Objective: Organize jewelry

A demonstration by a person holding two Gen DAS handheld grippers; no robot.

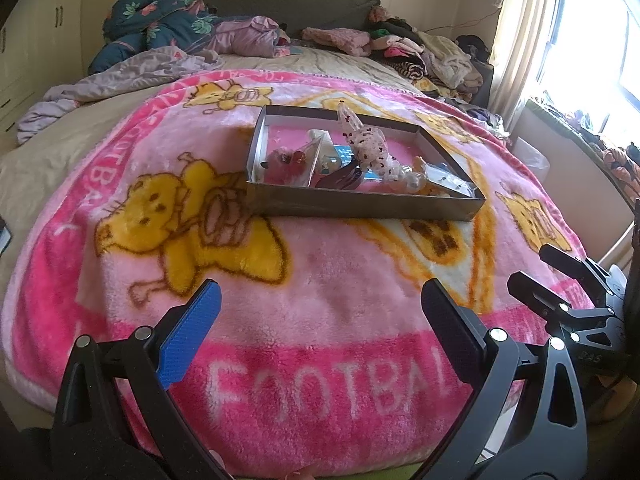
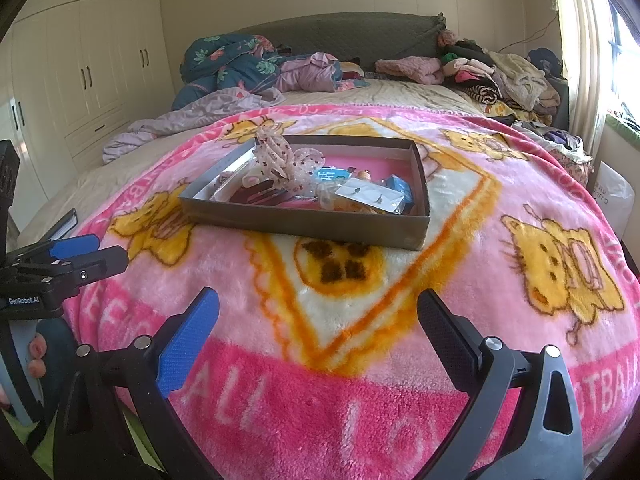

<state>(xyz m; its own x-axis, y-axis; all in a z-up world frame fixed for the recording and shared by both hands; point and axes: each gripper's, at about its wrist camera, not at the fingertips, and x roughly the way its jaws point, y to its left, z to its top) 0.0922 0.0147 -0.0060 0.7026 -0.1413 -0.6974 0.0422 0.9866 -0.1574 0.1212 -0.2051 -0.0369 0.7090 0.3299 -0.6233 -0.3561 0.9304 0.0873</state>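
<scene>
A shallow dark cardboard box (image 1: 360,204) (image 2: 304,222) sits on a pink cartoon blanket (image 1: 320,292) (image 2: 360,380) on a bed. It holds a dotted pink bow hair piece (image 1: 370,142) (image 2: 280,160), earrings on a clear-bagged card (image 2: 370,197), blue packets (image 2: 400,186) and small beads (image 1: 296,158). My left gripper (image 1: 320,308) is open and empty, low over the blanket short of the box. My right gripper (image 2: 318,312) is open and empty, also short of the box. Each gripper shows in the other's view, the right one (image 1: 560,276), the left one (image 2: 92,254).
Crumpled bedding and clothes (image 1: 168,24) (image 2: 500,72) are piled near the headboard. White wardrobes (image 2: 92,60) stand at the left. A bright window with a curtain (image 1: 520,40) is at the right. A white bag (image 2: 612,196) stands beside the bed.
</scene>
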